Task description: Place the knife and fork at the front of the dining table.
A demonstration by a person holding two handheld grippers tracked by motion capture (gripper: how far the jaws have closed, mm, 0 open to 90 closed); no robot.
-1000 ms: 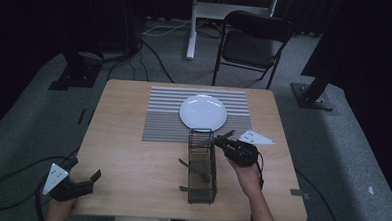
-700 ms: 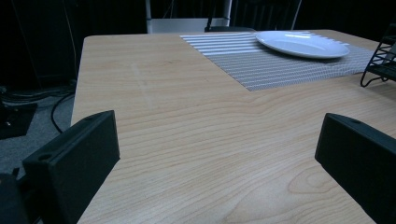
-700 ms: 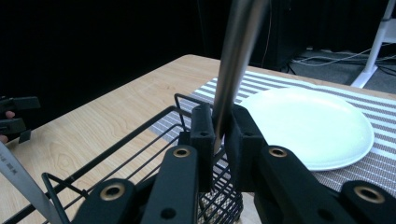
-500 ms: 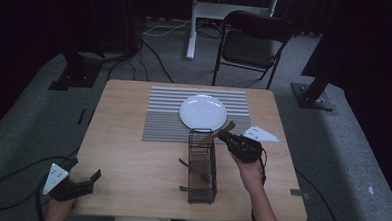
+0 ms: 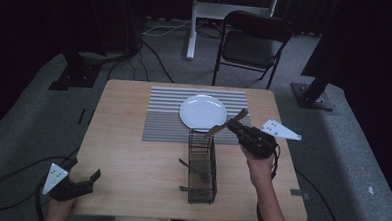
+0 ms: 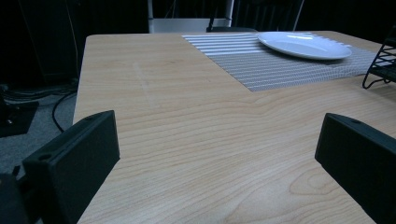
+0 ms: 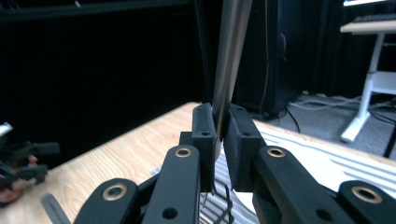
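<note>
The right gripper [image 5: 232, 125] clamps a metal utensil [image 7: 229, 60] above the wire basket [image 5: 202, 167], which holds more utensils. The left gripper [image 5: 83, 178] gapes wide, well left of the basket.

Left gripper [image 5: 83, 181]: black body with blocky black fingers [image 6: 74, 158]; each is a thick rectangular block with rounded corners and a small round hole near the top edge.
Left plate: grey three-cornered plate [image 5: 54, 177] on top, marked with small dark dots.
Left cable: black cable [image 5: 10, 182] trailing off the gripper in a loop over the grey carpet.
Right gripper [image 5: 236, 126]: black, bulky housing; its fingers [image 7: 205, 140] are rectangular blocks on linkage arms with brass-ringed pivot holes and small screw holes.
Right plate: pale three-cornered plate [image 5: 280, 129] with tiny dark dots.
Right cable: black, looping beside the forearm.
Forearms: bare, no sleeves visible.
</note>
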